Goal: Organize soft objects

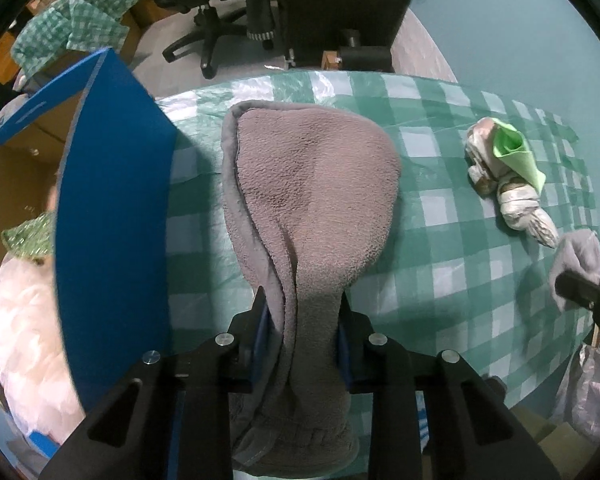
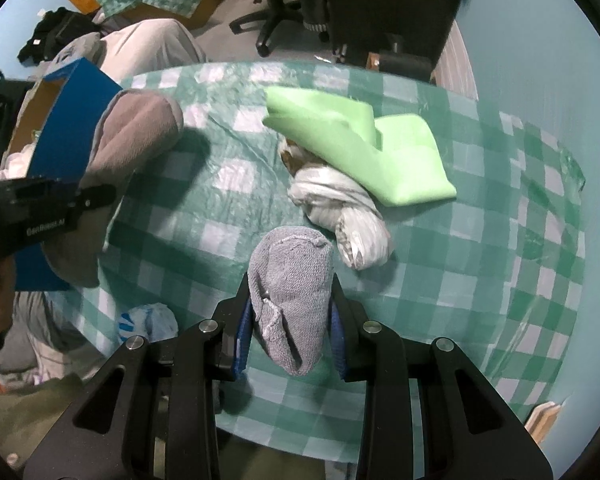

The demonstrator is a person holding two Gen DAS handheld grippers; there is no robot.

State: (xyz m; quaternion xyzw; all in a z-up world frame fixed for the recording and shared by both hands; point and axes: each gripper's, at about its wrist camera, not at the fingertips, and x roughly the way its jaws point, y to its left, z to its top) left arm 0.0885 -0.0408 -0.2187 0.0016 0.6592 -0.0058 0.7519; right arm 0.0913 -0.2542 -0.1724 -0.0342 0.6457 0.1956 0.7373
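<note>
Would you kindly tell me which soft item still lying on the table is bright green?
The light green folded cloth, draped over the knotted whitish cloth bundle; the grey pieces are held in grippers.

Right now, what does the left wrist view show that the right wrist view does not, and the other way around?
Only the left wrist view: the inside of the blue box, with a white fluffy item and a green sparkly piece.

Only the right wrist view: the light green cloth spread wide, and the right gripper with jaws shut on a grey knitted sock.

Both: the brown-grey fleece cloth held by the left gripper, the knotted white cloth, the green checked tablecloth.
</note>
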